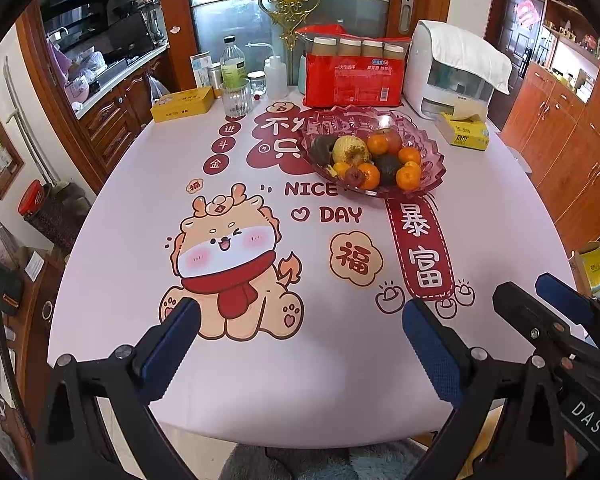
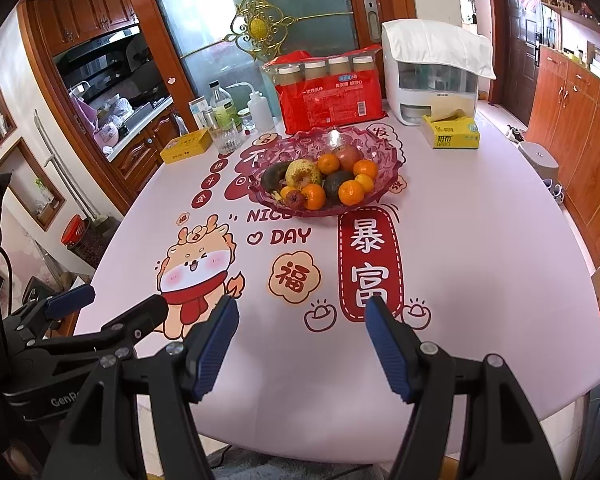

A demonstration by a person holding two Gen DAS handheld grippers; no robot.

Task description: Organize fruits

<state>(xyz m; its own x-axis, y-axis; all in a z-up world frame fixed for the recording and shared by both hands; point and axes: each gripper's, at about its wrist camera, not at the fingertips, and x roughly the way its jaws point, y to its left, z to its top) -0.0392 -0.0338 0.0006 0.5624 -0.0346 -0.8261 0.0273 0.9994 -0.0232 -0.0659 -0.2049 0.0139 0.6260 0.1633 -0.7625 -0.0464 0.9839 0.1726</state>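
A pink glass fruit bowl [image 1: 428, 140] stands at the far middle of the table; it also shows in the right wrist view [image 2: 384, 160]. It holds several oranges [image 1: 408, 178], a yellow pear [image 1: 350, 150], a red apple [image 1: 392, 140] and dark avocados [image 1: 386, 168]. The same fruits show in the right wrist view: oranges [image 2: 351, 193], pear [image 2: 302, 174]. My left gripper [image 1: 300, 332] is open and empty above the near table edge. My right gripper [image 2: 300, 332] is open and empty beside it, also seen at the right of the left wrist view [image 1: 540, 300].
The table [image 1: 260, 380] has a printed pink cover. At its back stand a red pack of paper cups [image 1: 354, 76], a white appliance [image 1: 448, 80], a tissue box [image 1: 464, 130], a yellow box [image 1: 182, 104], a glass [image 1: 236, 98] and bottles [image 1: 233, 66].
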